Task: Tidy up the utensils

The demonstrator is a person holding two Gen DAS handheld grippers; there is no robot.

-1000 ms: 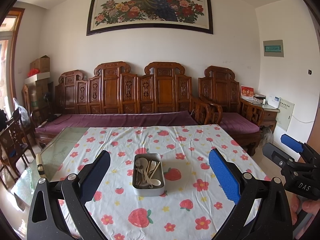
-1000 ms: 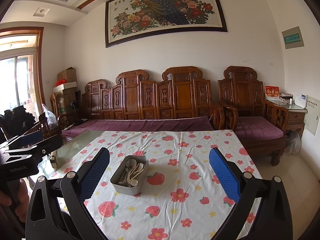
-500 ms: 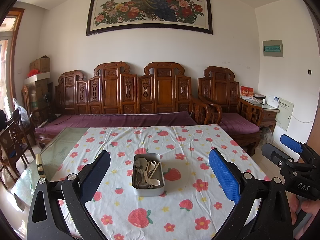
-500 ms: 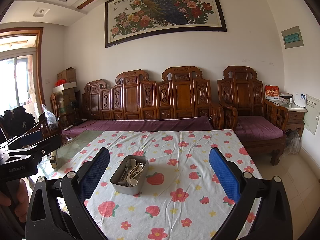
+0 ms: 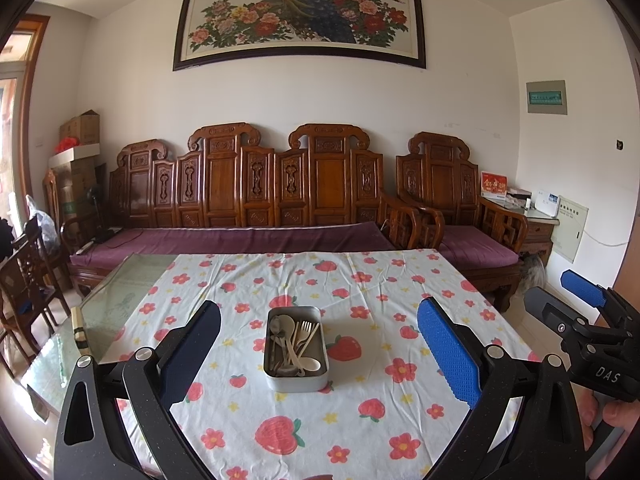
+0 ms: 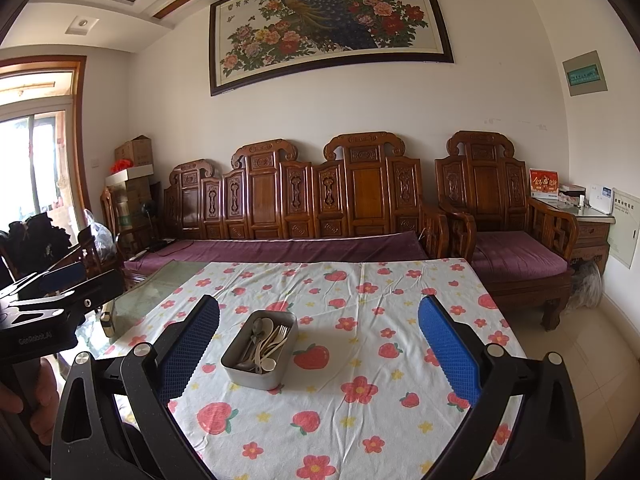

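Observation:
A grey metal tin (image 5: 296, 378) stands in the middle of the flowered tablecloth; it also shows in the right wrist view (image 6: 256, 376). It holds several utensils: beige forks (image 5: 306, 330), a beige spoon (image 5: 310, 365) and metal spoons (image 5: 276, 328). My left gripper (image 5: 320, 354) is open and empty, held above the table's near side, with the tin between its fingers in view. My right gripper (image 6: 320, 354) is open and empty, with the tin left of centre. Each gripper shows at the edge of the other's view.
The tablecloth (image 5: 360, 420) covers most of a glass table (image 5: 120, 300); bare glass shows on the left. A small object (image 5: 79, 328) lies on the glass edge. A carved wooden sofa (image 5: 260, 208) stands behind the table. A wooden chair (image 5: 28, 280) stands at left.

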